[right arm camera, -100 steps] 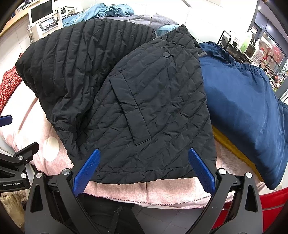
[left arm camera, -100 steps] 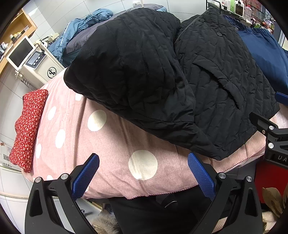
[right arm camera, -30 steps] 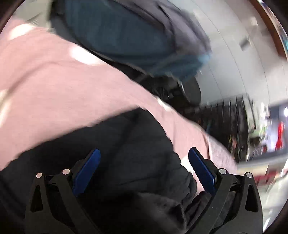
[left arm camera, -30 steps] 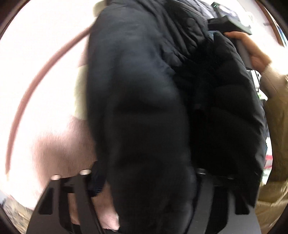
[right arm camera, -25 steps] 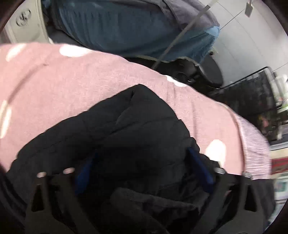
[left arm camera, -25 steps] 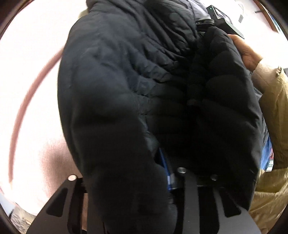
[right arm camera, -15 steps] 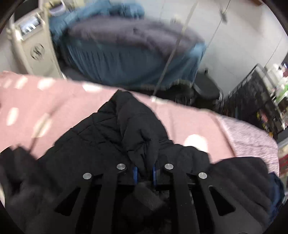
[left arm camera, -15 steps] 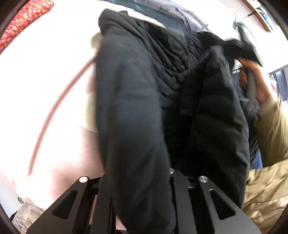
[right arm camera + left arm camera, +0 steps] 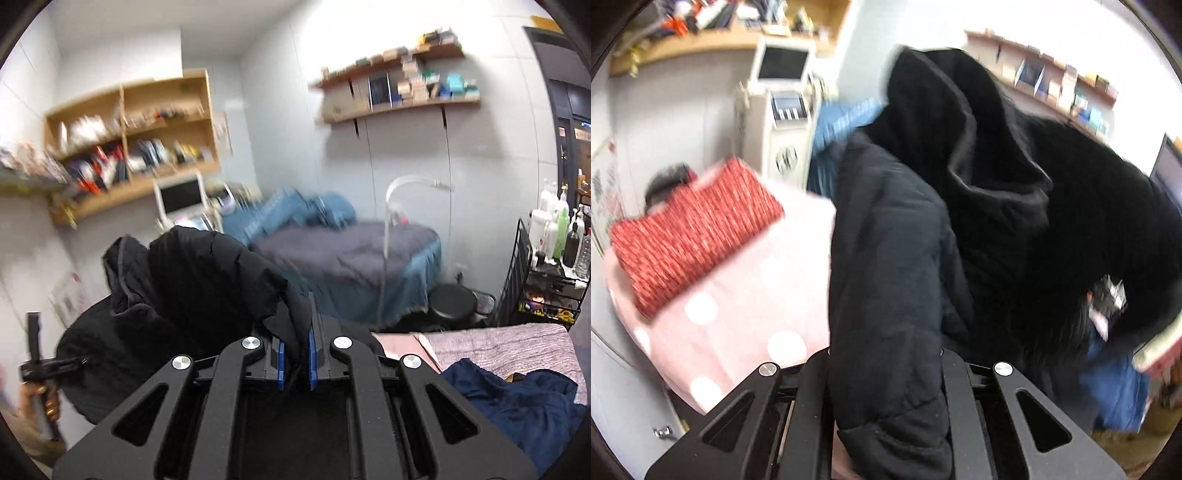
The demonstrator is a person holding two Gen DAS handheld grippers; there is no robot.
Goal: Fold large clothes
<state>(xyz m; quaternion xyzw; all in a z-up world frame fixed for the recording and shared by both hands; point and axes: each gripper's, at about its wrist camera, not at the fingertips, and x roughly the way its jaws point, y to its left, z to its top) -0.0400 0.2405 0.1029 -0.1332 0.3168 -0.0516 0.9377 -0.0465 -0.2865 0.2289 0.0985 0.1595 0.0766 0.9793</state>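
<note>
Right gripper (image 9: 295, 363): blue pads (image 9: 281, 363) are pinching a fold of the black quilted jacket (image 9: 192, 295) between them, jaws nearly together with just the fabric in the gap. The jacket is hanging off that pinch and bulging out to the left of the gripper, raised above the bed level. Far left in the right wrist view, a hand (image 9: 38, 397) is gripping the handle of the other tool, right against the jacket's lower edge.

Left gripper (image 9: 886, 373): black arms are drawn in tight on a thick padded strip of the black quilted jacket (image 9: 960, 206), pads themselves are hidden under the cloth, jaws clamping it. The jacket is filling the middle and right of the left wrist view, hood or collar opening standing up at the top, blurred.

Just beside the left gripper, on its left, the pink polka-dot bedcover (image 9: 738, 306) is showing, with a red patterned cushion (image 9: 690, 229) lying on it further back. Dark blue garment (image 9: 524, 402) is lying crumpled at lower right in the right wrist view, next to a pinkish-grey cover (image 9: 509, 347).

Further off: a second bed with a grey-blue cover (image 9: 347, 269) and a light blue garment (image 9: 295, 212) heaped on it, black round stool (image 9: 452, 304) near its foot, wire rack of bottles (image 9: 554, 266) at right. White machine with a screen (image 9: 781, 96) is standing behind the cushion. Wooden shelves (image 9: 140, 147) and a wall shelf (image 9: 402, 99) are on the back wall.
</note>
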